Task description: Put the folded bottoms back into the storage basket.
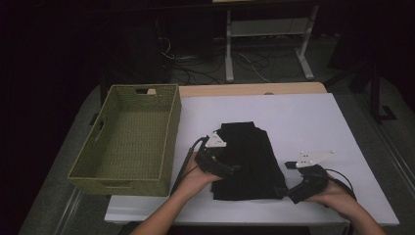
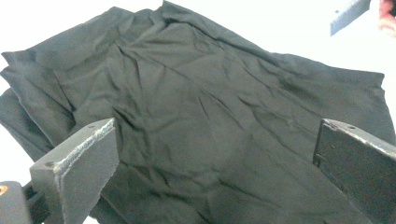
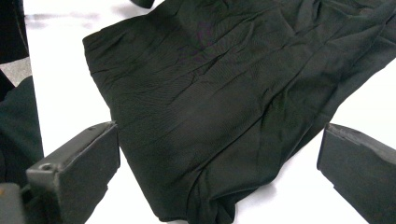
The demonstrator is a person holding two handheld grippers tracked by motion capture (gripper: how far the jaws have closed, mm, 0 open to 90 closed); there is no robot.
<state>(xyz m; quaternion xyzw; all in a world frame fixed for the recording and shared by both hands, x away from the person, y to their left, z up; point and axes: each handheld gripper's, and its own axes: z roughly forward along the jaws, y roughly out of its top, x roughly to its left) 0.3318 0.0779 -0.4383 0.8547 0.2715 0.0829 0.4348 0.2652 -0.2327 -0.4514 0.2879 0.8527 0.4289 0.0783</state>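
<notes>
A folded black garment (image 1: 247, 159) lay on the white table (image 1: 303, 122), near the front edge and roughly at the middle, with its creased layers spread flat and one narrower end pointing away from the person. A woven basket (image 1: 128, 137) stood just to its left, partly overhanging the table's left side, and was well apart from the cloth.

The left gripper (image 1: 226, 169) was held over the left edge of the garment, about level with its lower half, in the person's left hand (image 1: 193, 178). In the left gripper view its two black jaws stood wide apart, with the wrinkled black cloth (image 2: 205, 116) lying between and beyond them; neither jaw visibly pinched any fabric.

The right gripper (image 1: 288, 193) sat at the garment's lower right corner, gripped by the right hand (image 1: 337, 196). In the right gripper view the jaws were likewise spread wide, the corner of the cloth (image 3: 219, 107) falling between them with bare white table showing on both sides. Whether the tips touched the fabric could not be told from the high view, where the dark tool merged with the dark cloth.
</notes>
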